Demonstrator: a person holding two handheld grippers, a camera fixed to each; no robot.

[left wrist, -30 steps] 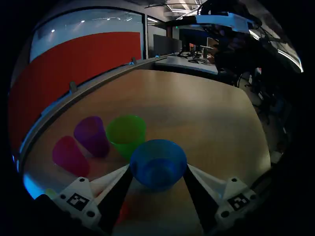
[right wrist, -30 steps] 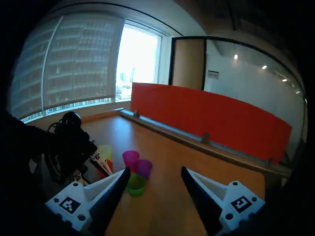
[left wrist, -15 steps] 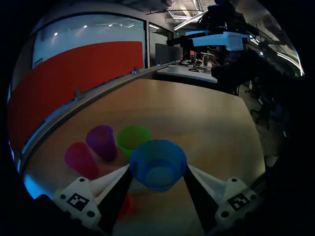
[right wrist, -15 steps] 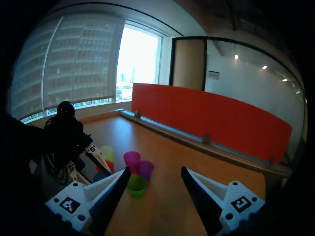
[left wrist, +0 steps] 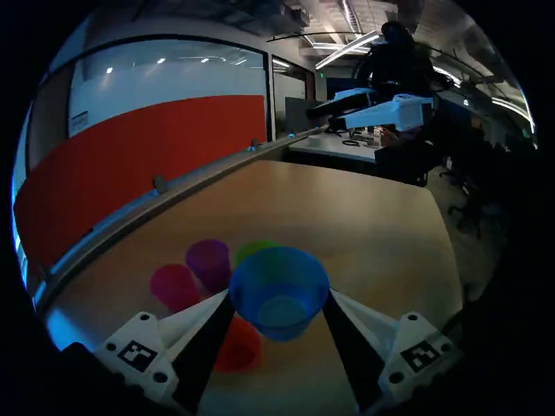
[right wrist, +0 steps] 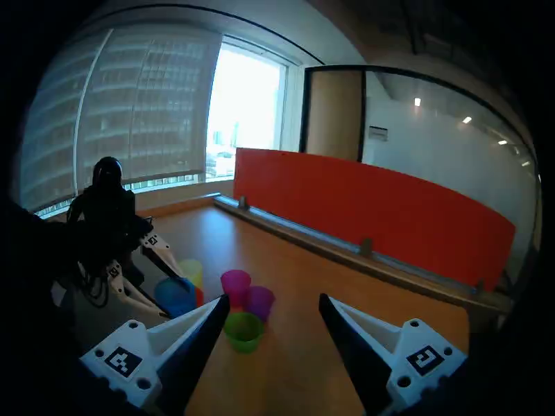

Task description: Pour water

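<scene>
Gripping: the left claw [left wrist: 277, 297] is closed on the blue cup [left wrist: 279, 272], one finger pressed against each side of its wall. The cup's open mouth is turned toward the camera.
Blue cup, position: held off the wooden surface [left wrist: 361, 222], just in front of the cup cluster. In the right gripper view it hangs beside the yellow cup [right wrist: 189, 267] and the red cup [right wrist: 199, 297].
Contents: a paler disc shows at the cup's bottom. Whether that is water cannot be told.
Cup cluster: the pink cup [left wrist: 172, 286], purple cup [left wrist: 208, 261] and green cup [left wrist: 251, 247] stand close together. The green one is partly hidden behind the blue rim.
Right claw [right wrist: 272, 299]: fingers spread wide with nothing between them. It is raised and aimed at the cluster from well apart.
Step in hand (judged): the source cup is being brought to a receiver. No stream is visible, so pouring has not begun.
Next move (judged): set the blue lip over a single mouth, probably the green or purple cup just beyond it. Then tip it slowly.
Caution (judged): the receivers are crowded and look light. A wide stream could fall into a neighbour, and a nudge could topple one.
</scene>
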